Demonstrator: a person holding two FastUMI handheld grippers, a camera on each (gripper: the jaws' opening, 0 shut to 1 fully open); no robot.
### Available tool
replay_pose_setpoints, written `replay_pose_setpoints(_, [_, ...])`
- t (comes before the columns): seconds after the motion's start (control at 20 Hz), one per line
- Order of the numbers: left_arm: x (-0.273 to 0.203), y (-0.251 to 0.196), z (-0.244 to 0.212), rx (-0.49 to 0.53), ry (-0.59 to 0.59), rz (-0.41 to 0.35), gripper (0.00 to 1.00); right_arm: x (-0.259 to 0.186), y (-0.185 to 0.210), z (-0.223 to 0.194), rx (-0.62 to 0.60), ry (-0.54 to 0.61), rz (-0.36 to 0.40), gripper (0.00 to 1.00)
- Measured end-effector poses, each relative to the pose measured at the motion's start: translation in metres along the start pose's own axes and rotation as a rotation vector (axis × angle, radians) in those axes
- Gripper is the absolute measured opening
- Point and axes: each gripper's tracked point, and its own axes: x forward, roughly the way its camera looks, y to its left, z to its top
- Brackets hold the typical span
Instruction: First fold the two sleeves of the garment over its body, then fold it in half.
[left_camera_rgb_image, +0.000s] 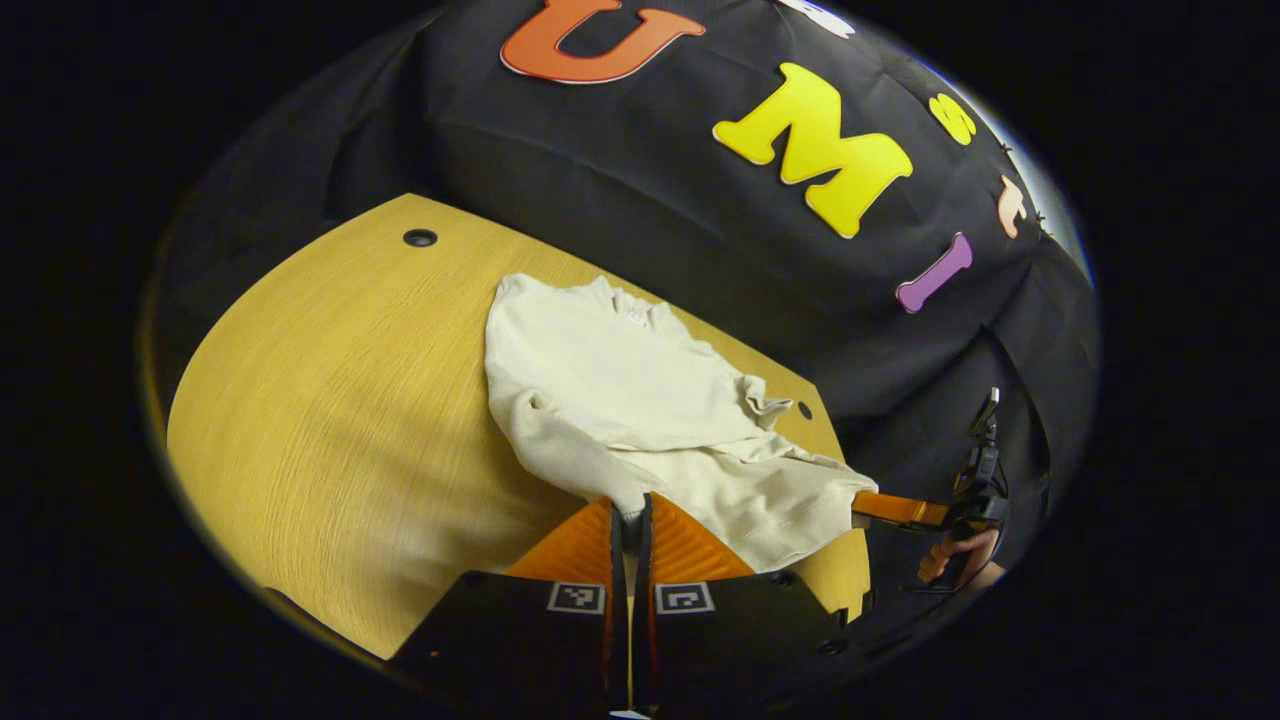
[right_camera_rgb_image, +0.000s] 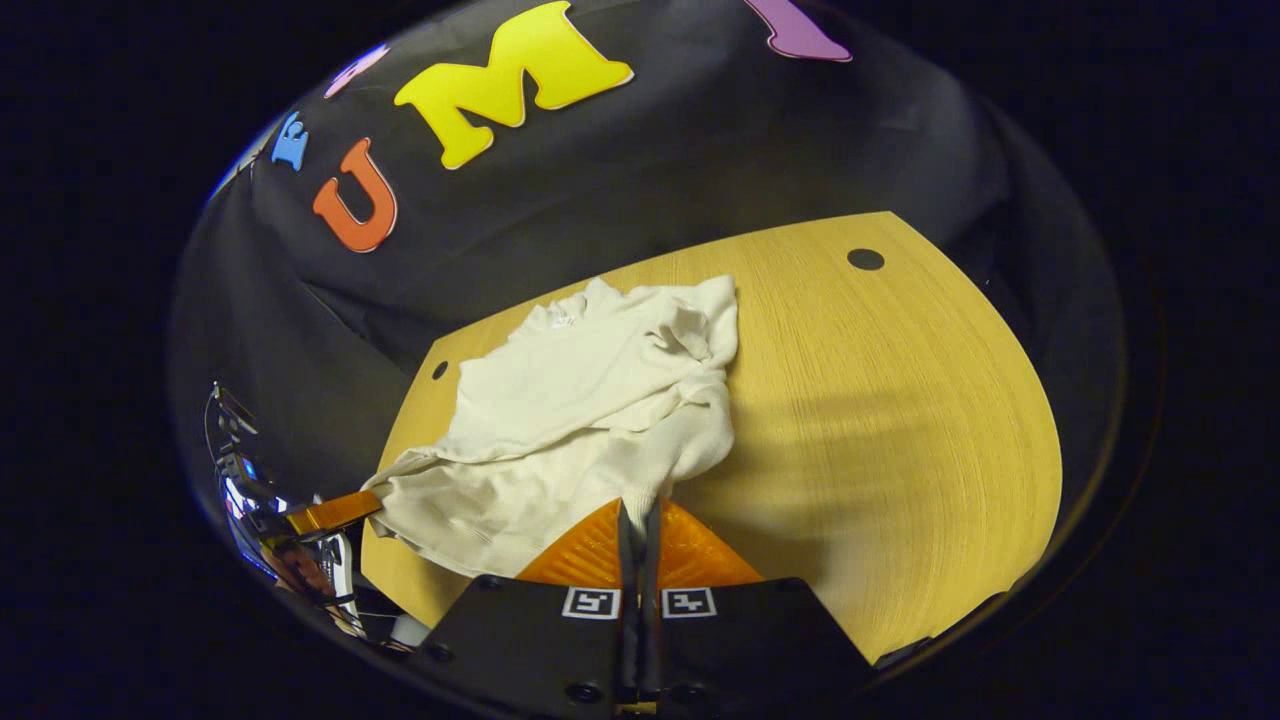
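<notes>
In the left gripper view my left tongs sit nearest, their fingers pressed close together on the hem of the garment, a fold of cloth pinched between the tips. In the right gripper view my right tongs are clenched the same way on the hem at the other lower corner. The garment, cream and long-sleeved, lies on the table with both sleeves folded across its body and the collar at the far edge, by the wall. Off to one side of each view the other tongs reach the hem; a hand grips them, though it looks dim there.
</notes>
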Motion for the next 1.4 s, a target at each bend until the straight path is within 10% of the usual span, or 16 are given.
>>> replay_pose_setpoints(0.6, [0.029,-0.028,0.15,0.045,-0.183,-0.061,0.04,0.015,0.061,0.145,0.016,-0.136,0.123,0.01])
replay_pose_setpoints(1.4, [0.228,0.076,0.209,0.049,-0.148,0.042,0.04,0.23,0.006,0.231,0.081,-0.145,0.058,0.01])
